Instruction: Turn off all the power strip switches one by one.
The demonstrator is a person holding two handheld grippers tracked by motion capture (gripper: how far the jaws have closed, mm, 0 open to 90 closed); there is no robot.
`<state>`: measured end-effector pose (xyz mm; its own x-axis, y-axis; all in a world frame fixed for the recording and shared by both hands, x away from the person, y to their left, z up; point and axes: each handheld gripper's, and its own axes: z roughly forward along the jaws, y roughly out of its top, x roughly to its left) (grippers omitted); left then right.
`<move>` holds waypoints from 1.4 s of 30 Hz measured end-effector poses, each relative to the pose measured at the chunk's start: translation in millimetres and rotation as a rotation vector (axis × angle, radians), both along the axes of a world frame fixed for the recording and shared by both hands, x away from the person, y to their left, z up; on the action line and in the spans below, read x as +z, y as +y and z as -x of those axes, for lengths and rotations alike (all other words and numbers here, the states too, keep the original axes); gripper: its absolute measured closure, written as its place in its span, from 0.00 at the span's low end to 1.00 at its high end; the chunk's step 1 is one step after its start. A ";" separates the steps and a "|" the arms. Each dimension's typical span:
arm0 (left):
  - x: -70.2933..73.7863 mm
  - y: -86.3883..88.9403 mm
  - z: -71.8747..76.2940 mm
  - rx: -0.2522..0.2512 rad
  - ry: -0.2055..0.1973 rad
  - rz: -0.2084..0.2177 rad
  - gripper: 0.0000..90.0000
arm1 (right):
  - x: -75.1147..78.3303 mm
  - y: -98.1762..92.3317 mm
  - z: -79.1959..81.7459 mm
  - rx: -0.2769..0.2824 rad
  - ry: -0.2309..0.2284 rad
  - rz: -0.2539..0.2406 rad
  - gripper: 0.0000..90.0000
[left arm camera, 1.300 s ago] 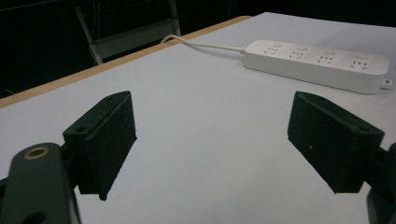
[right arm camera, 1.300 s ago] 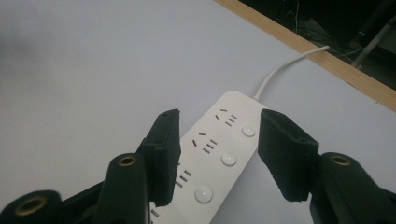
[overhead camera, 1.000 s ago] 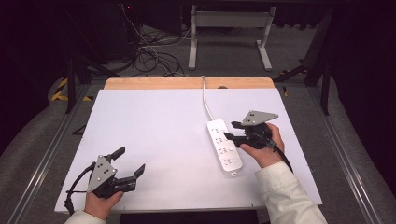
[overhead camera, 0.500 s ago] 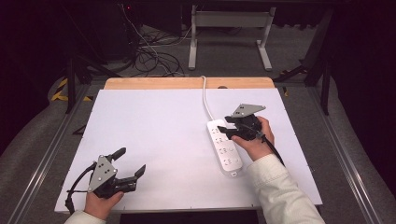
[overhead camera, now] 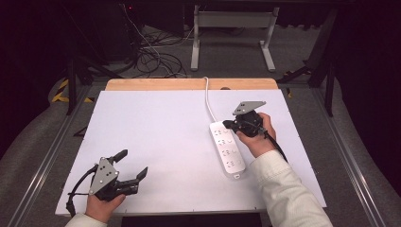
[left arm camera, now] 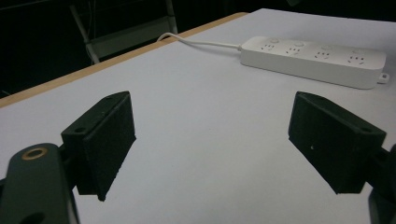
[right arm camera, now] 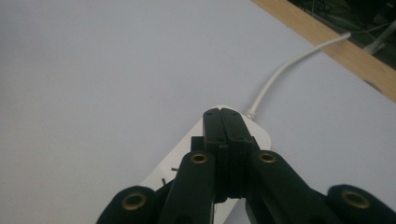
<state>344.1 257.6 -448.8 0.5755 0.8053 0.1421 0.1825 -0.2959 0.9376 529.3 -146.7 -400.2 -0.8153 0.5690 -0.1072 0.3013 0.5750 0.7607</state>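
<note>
Strip (overhead camera: 228, 150) lies right of centre in the high view, long axis running up-frame toward its cord (overhead camera: 207, 97); right gripper (overhead camera: 230, 125), jaws just closed together on nothing, hovers at its upper end; left gripper (overhead camera: 130, 166) waits wide open, empty, lower left

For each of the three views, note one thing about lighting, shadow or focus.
High view: the white table top is evenly lit, the room behind dark. Left gripper view: the near jaws look soft-edged; the power strip stays fairly sharp, casting a faint shadow. Right gripper view: the shut right gripper blurs near the lens; the cord stays clear.
</note>
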 end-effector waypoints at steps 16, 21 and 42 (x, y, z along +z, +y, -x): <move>-0.2 0.2 0.1 0.002 0.005 0.003 0.17 | -21.0 3.5 -28.0 -0.107 0.197 -0.003 1.00; -0.2 0.2 0.0 0.002 0.002 0.001 0.17 | -28.4 5.6 -34.2 -0.125 0.183 0.034 1.00; -0.7 -0.5 0.0 0.003 0.009 0.007 0.17 | -41.6 12.7 -38.7 -0.129 0.175 0.125 1.00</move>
<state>344.1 257.2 -449.5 0.5744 0.8080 0.1314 0.1914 -0.2887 0.9381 568.0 -134.0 -441.8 -0.7491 0.6609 -0.0466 0.4995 0.6095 0.6156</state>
